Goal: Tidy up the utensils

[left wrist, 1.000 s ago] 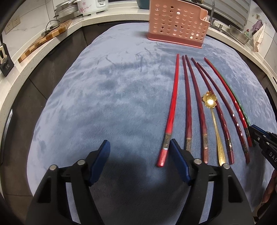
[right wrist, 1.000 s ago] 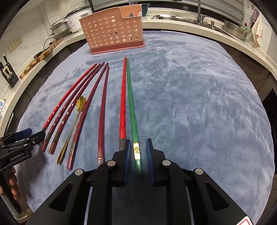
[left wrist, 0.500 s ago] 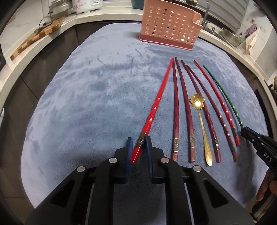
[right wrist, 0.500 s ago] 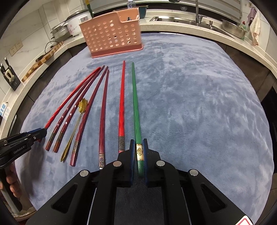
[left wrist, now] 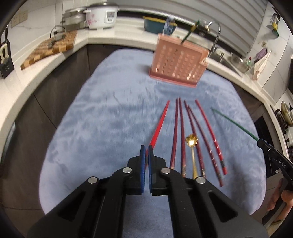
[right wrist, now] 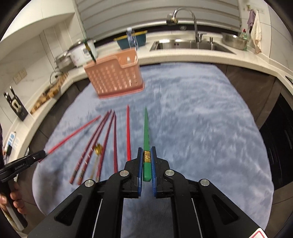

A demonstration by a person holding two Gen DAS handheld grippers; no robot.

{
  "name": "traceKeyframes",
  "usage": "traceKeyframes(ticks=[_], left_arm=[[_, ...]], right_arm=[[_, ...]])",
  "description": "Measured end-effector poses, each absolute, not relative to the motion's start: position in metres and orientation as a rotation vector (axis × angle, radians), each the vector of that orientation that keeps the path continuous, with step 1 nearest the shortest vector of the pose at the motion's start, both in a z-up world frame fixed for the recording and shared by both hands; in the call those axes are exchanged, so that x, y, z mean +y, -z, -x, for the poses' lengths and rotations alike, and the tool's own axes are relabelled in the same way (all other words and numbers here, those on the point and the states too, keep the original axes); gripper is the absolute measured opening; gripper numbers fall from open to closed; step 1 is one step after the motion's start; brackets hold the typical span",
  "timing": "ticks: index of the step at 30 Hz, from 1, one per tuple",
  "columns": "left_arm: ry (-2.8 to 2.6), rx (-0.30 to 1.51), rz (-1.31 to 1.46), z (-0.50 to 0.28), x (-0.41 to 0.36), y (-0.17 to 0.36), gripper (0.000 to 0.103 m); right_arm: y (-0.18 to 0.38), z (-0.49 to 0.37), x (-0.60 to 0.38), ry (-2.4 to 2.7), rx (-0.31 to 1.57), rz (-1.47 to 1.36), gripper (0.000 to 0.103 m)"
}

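Note:
My left gripper (left wrist: 146,148) is shut on the thick end of a bright red chopstick (left wrist: 159,127), raised above the blue cloth. My right gripper (right wrist: 146,149) is shut on a green chopstick (right wrist: 146,128) with a gold band, also raised; it shows in the left wrist view (left wrist: 234,122) too. Several dark red chopsticks (left wrist: 176,131) and a gold flower spoon (left wrist: 191,141) lie side by side on the cloth. The pink perforated utensil holder (left wrist: 178,63) stands at the far end with one green chopstick (left wrist: 188,34) in it.
A blue cloth (left wrist: 109,124) covers the table. White counter wraps around with a rice cooker (left wrist: 101,15), a wooden cutting board (left wrist: 49,48), a sink and tap (right wrist: 190,44). The other gripper shows at the right edge (left wrist: 274,161).
Both grippers have lifted their chopsticks off the cloth and tilted up, bringing the holder and counter into view. A second ago the left gripper was open; it shut on the red chopstick.

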State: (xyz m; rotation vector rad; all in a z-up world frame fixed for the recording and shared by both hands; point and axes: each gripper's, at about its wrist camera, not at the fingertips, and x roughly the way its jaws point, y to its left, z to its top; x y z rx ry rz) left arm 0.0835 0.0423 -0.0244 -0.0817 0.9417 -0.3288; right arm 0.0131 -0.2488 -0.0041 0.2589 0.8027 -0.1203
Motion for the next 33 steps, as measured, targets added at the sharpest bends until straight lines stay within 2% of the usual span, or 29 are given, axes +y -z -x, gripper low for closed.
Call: traceKeyframes(ticks=[4,9,11,13,15,20,26,28,30,33], left_arm=[[0.329,0.877,0.092,-0.087,0.047,-0.003,0.002],[0.325,0.855,0.09,-0.092,0.048,-0.011,0.003],[0.321,0.878,0.08,-0.092,0.048,0.001,0.012],[0.322,0.916,0.086,-0.093,0.05,0.019,0.039],[0.31,0.95,0.091,-0.092,0.052,0.038,0.044],[0.31,1.061,0.079,-0.096,0.051,0.091,0.043],[0.316,1.066,0.064,-0.094,0.05,0.107,0.04],[0.326,1.067,0.053,-0.094,0.048,0.109,0.026],[0.325,1.068,0.041,-0.094,0.046,0.112,0.019],[0.336,1.064,0.035,-0.093,0.044,0.111,0.016]], right_arm=[[-0.017,-0.015,-0.255,0.126,0.759,-0.262,0.007],[-0.034,-0.015,-0.261,0.128,0.711,-0.283,0.007],[-0.036,-0.014,-0.262,0.13,0.708,-0.281,0.007],[-0.035,-0.013,-0.261,0.131,0.71,-0.284,0.007],[-0.033,-0.012,-0.261,0.131,0.715,-0.289,0.007],[-0.032,-0.01,-0.261,0.132,0.716,-0.29,0.007],[-0.031,-0.011,-0.261,0.132,0.719,-0.292,0.007],[-0.03,-0.01,-0.26,0.133,0.722,-0.291,0.007],[-0.029,-0.009,-0.259,0.133,0.725,-0.288,0.007],[-0.029,-0.009,-0.258,0.135,0.725,-0.287,0.007]])
